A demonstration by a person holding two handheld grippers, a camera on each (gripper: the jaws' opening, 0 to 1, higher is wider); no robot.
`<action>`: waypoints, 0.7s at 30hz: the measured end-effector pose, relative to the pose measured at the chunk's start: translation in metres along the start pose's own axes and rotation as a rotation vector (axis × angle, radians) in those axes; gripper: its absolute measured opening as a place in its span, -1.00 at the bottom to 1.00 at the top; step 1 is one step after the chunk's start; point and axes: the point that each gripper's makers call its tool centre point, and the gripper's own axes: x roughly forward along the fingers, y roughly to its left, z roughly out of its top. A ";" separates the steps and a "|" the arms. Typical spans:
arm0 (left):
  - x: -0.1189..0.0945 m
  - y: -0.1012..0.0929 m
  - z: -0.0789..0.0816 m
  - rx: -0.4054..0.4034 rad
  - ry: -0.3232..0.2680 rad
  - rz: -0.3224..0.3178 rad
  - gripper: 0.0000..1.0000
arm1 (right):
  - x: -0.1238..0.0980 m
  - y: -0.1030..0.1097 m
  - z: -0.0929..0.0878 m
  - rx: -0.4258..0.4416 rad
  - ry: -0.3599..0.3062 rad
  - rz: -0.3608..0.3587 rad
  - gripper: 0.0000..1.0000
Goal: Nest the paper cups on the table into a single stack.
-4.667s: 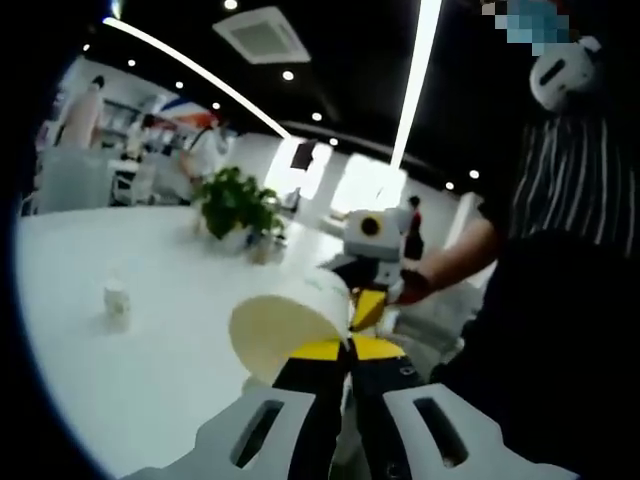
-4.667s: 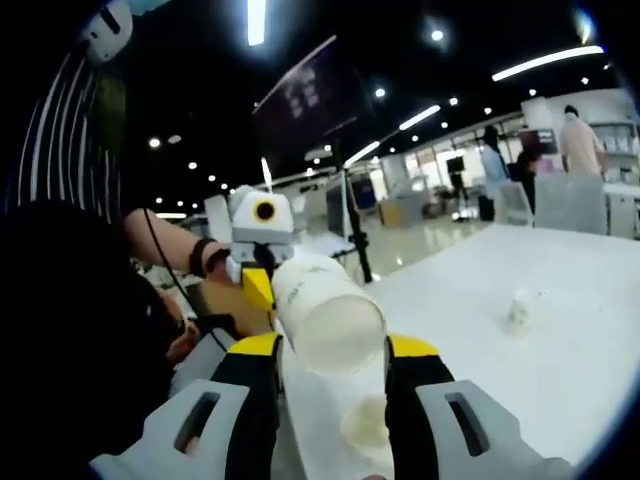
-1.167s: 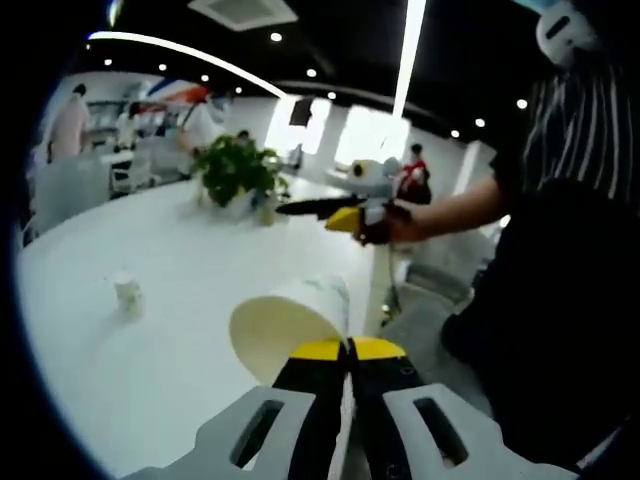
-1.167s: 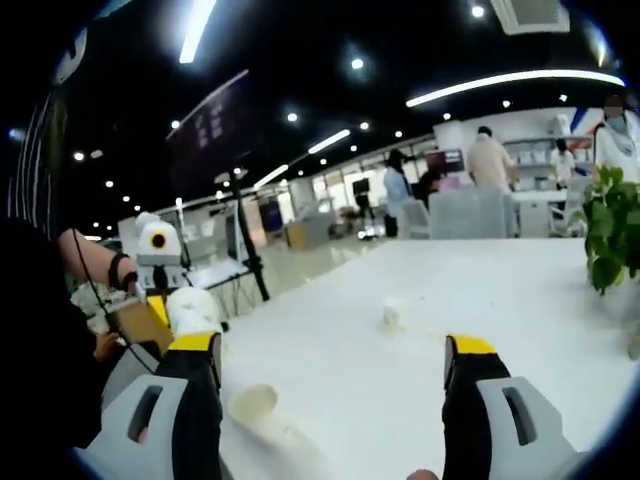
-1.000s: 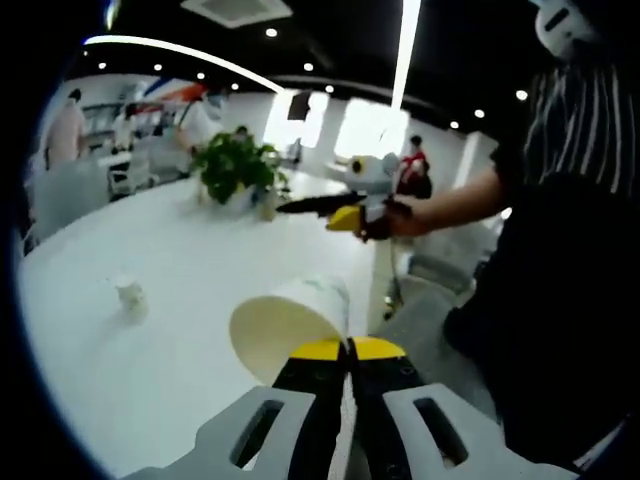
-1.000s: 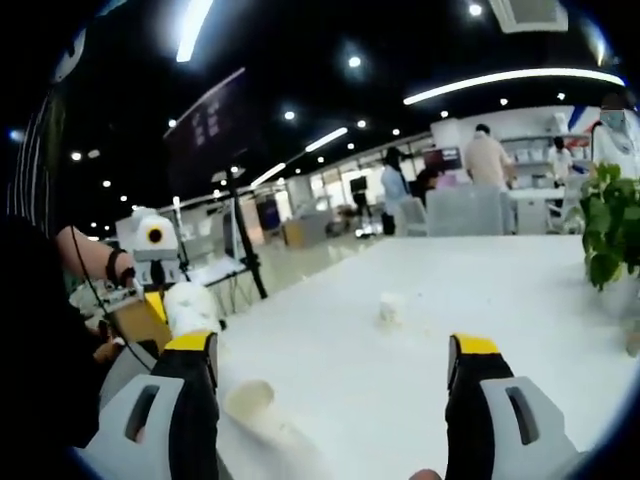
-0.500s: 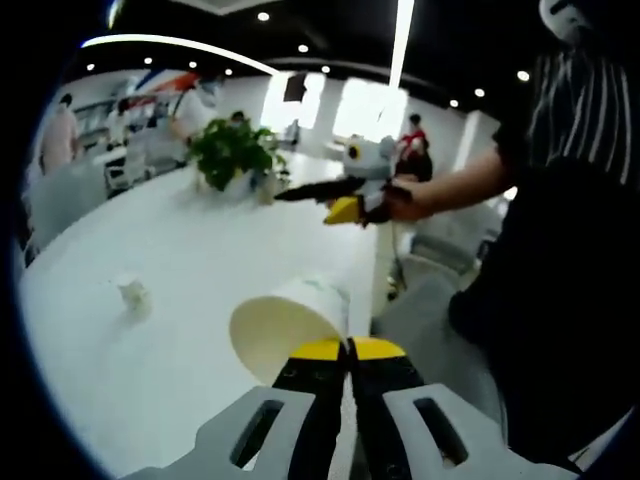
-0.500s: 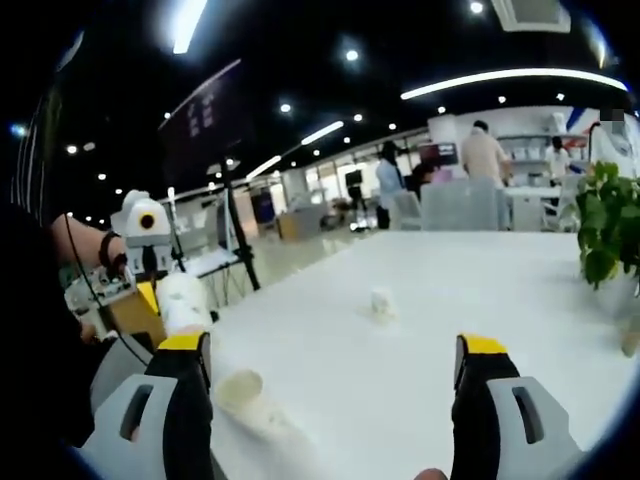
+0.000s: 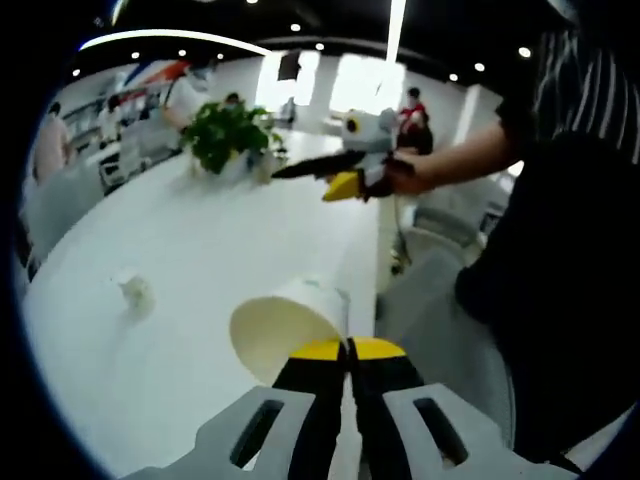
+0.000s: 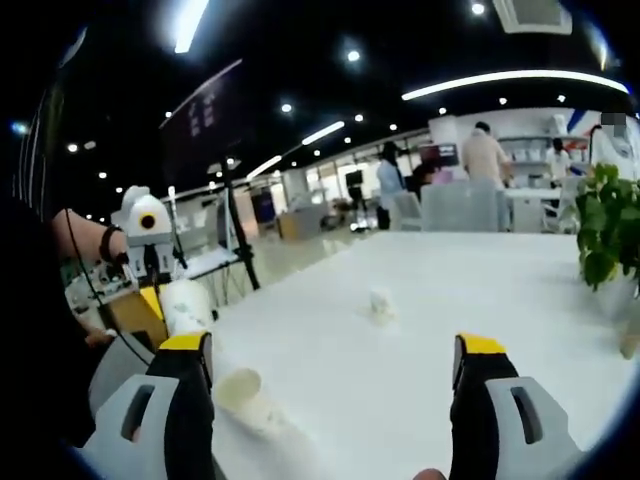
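Over a long white table (image 10: 420, 330), the left gripper (image 9: 347, 352) keeps its jaws pinched shut on the rim of a paper cup stack (image 9: 285, 325), held off the near edge. The right gripper (image 10: 330, 350), which held a cup seconds ago, now stands wide and empty, suggesting that cup has been nested. One cup (image 10: 240, 392) lies on its side just ahead of it; another small object (image 10: 380, 303), possibly a cup, sits farther out.
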 end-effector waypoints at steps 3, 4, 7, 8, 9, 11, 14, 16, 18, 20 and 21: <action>0.003 0.001 -0.001 0.026 0.030 0.006 -1.00 | -0.001 0.000 0.000 0.006 -0.005 -0.001 0.97; 0.005 0.003 -0.003 0.026 0.047 0.012 -1.00 | -0.001 -0.001 0.000 0.010 -0.008 -0.002 0.97; 0.008 0.006 -0.006 0.048 0.088 0.028 -1.00 | -0.001 -0.001 0.000 0.012 -0.011 -0.005 0.97; 0.009 0.007 -0.008 0.069 0.115 0.036 -1.00 | -0.002 -0.001 -0.001 0.012 -0.009 -0.006 0.96; 0.010 0.007 -0.010 0.085 0.130 0.037 -1.00 | -0.002 -0.001 -0.001 0.013 -0.009 -0.006 0.96; 0.013 0.008 -0.011 0.125 0.160 0.039 -1.00 | -0.003 -0.002 -0.002 0.017 -0.010 -0.009 0.96; 0.017 0.008 -0.017 0.157 0.218 0.034 -1.00 | -0.004 -0.002 -0.003 0.025 -0.016 -0.011 0.96; 0.021 0.006 -0.016 0.200 0.231 0.027 -1.00 | -0.004 -0.001 -0.003 0.030 -0.020 -0.012 0.96; 0.023 0.005 -0.014 0.199 0.234 0.025 -1.00 | -0.004 -0.001 -0.003 0.029 -0.021 -0.011 0.96; 0.024 0.007 -0.013 0.221 0.243 0.029 -1.00 | -0.005 0.000 -0.003 0.031 -0.022 -0.012 0.96; 0.026 0.008 -0.014 0.227 0.253 0.031 -1.00 | -0.005 0.000 -0.002 0.033 -0.024 -0.013 0.96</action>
